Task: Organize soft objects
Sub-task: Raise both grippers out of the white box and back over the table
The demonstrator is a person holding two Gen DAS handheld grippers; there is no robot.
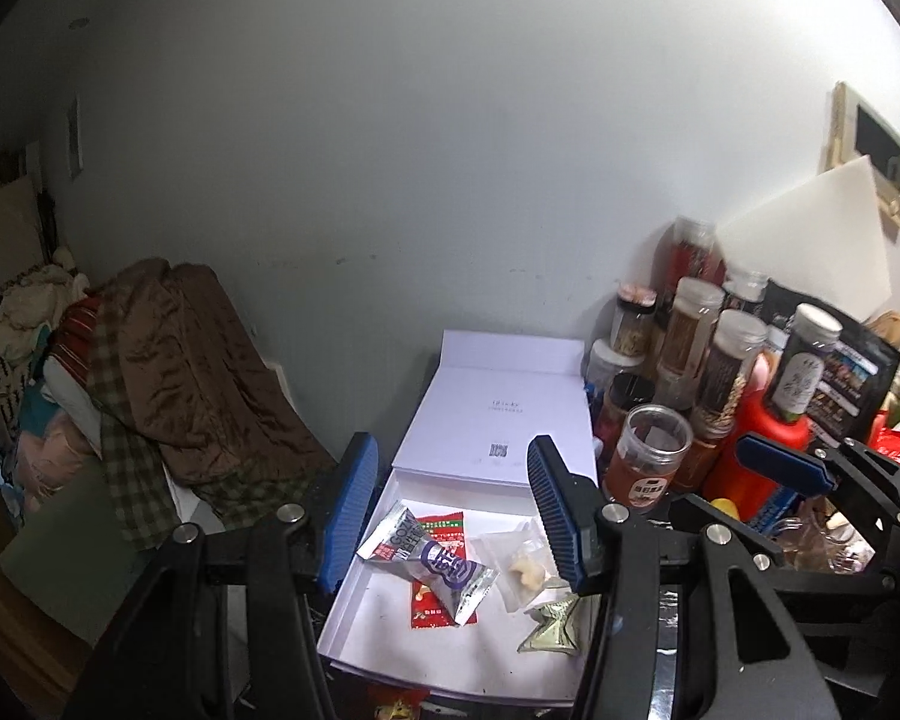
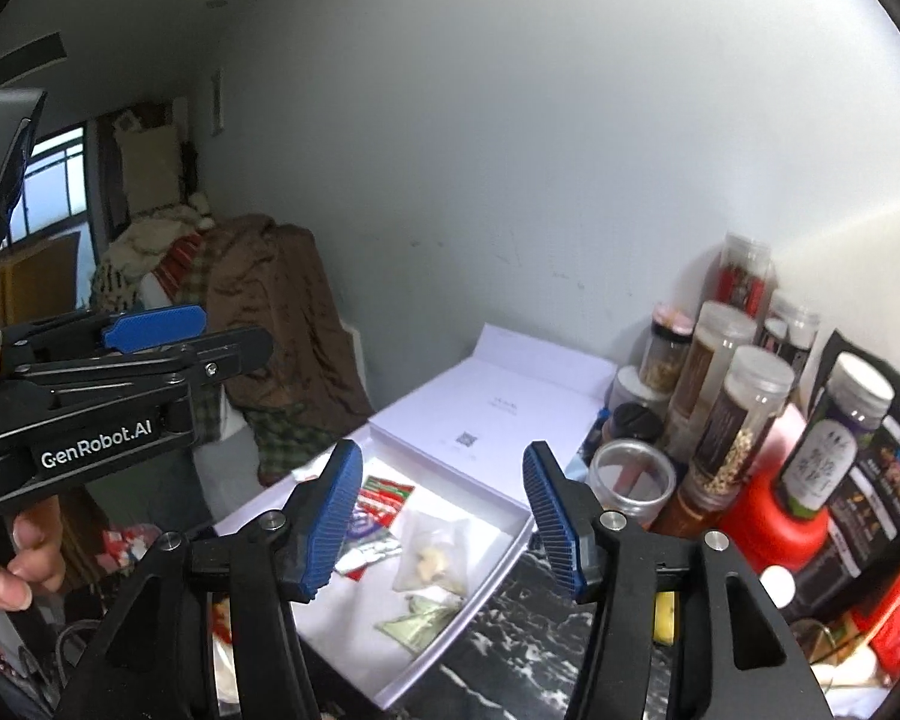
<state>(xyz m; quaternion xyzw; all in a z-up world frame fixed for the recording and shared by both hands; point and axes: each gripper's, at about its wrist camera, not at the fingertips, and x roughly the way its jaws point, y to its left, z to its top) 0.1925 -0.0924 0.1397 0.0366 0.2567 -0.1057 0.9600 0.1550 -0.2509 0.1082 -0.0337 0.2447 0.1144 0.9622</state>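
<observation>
An open white box lies below my left gripper, whose blue pads stand apart with nothing between them. In the box lie a silver and purple snack packet, a red packet under it, a clear bag of pale pieces and a crumpled green-gold packet. My right gripper hovers open over the same box, above the clear bag and the green-gold packet. Each gripper shows in the other's view: the right one beside the jars, the left one held by a hand.
The box's lid lies folded back toward the wall. Jars and bottles crowd the right side, with an open jar and a red bottle nearest. A brown blanket pile fills the left. The tabletop is black marble.
</observation>
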